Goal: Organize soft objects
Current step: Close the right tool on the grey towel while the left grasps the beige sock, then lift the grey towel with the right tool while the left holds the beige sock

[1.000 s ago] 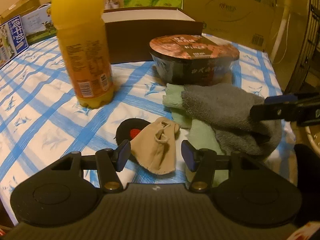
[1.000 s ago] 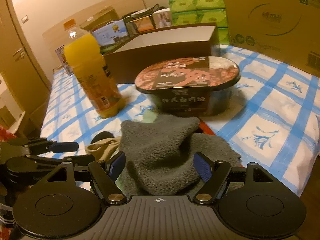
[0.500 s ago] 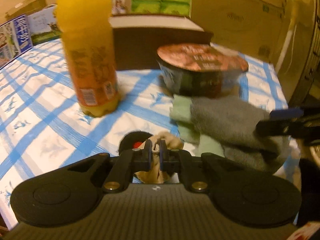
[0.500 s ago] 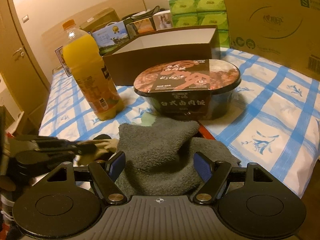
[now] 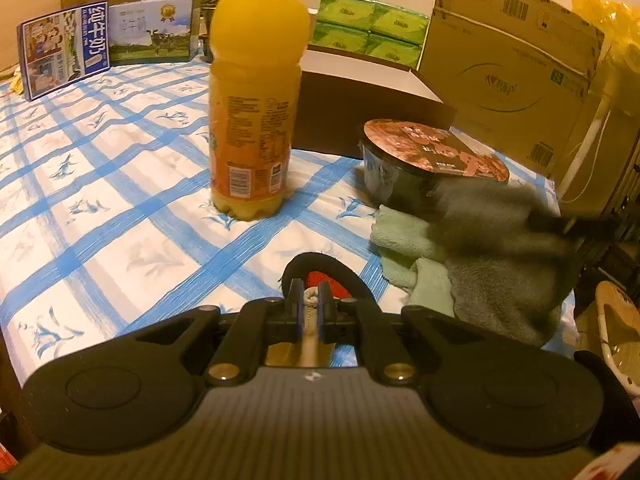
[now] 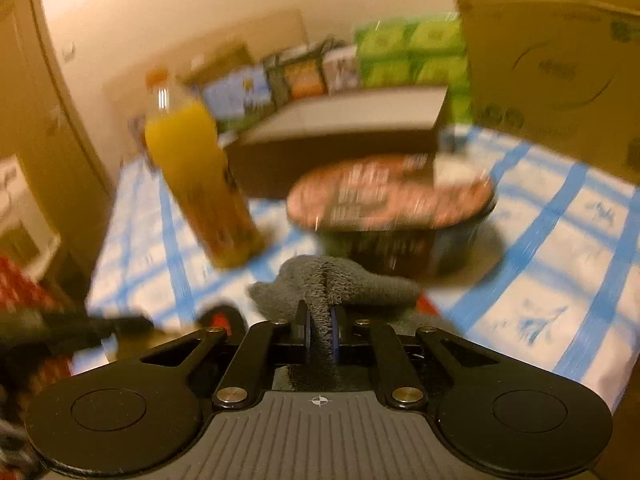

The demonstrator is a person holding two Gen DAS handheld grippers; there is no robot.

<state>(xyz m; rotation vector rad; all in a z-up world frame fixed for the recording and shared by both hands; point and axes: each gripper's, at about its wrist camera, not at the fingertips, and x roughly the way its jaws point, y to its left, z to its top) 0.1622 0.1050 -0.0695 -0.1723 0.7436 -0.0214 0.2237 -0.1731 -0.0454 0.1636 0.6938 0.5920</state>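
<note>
Now left gripper [image 5: 309,303] angled down, jaws pinching beige cloth [image 5: 310,340]; right gripper [image 6: 322,326] jaws closing on grey towel [image 6: 332,284], seemingly.

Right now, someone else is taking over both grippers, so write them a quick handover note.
Left gripper: shut on the beige cloth.
Right gripper: jaws closing on a fold of the grey towel, pads already pinching it.
Green cloth lies under the grey towel beside the bowl; a black and red item lies by the beige cloth.
Done: both grasps.
Left: nothing sorted yet; where they go isn't shown.
</note>
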